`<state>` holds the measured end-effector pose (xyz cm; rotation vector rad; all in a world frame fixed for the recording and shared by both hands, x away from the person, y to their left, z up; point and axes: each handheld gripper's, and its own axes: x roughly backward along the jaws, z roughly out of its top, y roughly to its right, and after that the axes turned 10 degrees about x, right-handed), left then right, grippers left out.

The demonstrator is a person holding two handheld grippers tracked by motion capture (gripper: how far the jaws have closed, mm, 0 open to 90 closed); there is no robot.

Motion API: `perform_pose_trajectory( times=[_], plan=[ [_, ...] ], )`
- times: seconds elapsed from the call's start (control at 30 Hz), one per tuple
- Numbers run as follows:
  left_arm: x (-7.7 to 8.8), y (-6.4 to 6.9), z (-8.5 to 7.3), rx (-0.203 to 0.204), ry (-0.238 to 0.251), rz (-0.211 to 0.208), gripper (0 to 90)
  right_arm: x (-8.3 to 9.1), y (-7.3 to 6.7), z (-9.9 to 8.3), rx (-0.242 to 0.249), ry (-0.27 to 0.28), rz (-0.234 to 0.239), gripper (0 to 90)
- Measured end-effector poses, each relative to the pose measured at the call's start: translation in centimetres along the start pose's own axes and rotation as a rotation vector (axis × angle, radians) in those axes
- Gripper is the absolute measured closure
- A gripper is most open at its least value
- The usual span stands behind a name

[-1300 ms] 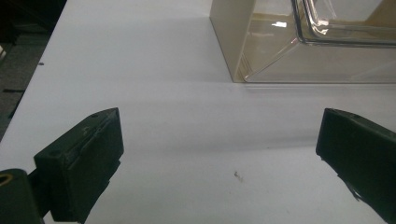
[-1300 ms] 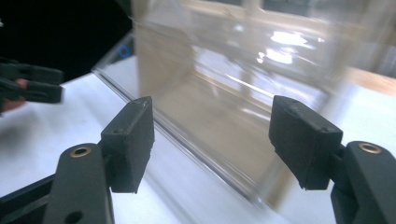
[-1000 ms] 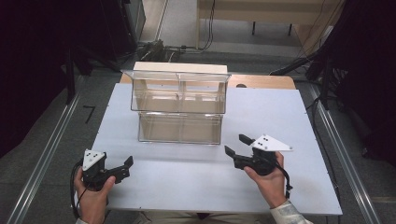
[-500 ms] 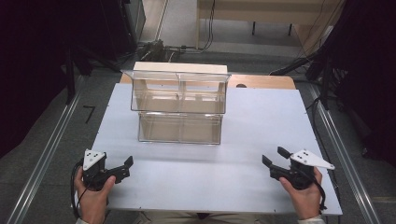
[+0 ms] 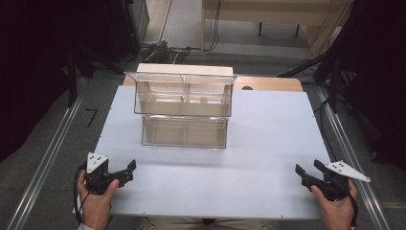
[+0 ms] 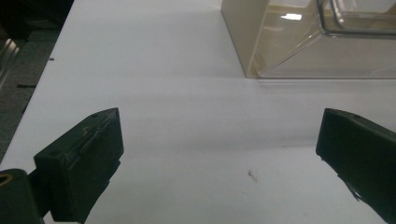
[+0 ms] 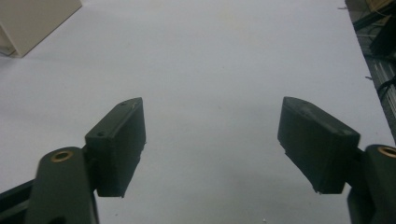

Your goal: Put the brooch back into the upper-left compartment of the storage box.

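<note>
A clear plastic two-tier box stands at the middle back of the white table. Its upper tier has a divider, and I see nothing inside it. My left gripper rests in a hand at the front left corner, jaws wide apart over bare table, with the box ahead to its right. My right gripper sits at the front right corner. Its jaws have just been opening, and nothing lies between them. A corner of the box shows far off at the upper left.
A wooden board pokes out behind the table's far edge. Metal rails run along the floor on both sides, and cables lie on the floor behind. The table's right edge is close to my right gripper.
My right gripper has moved from near the box's right front out to the front right corner, and its jaws stand a little wider. The left gripper has stayed put.
</note>
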<state>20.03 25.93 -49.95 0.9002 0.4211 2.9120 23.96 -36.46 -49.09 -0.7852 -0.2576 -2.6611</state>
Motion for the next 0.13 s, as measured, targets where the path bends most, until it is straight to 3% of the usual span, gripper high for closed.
perform_pose_trajectory(
  times=[0.13],
  plan=[
    [-0.44,-0.34,0.07,0.001,-0.017,0.028,1.4,0.02,0.22,0.08,-0.033,0.002,-0.013,14.1]
  ],
)
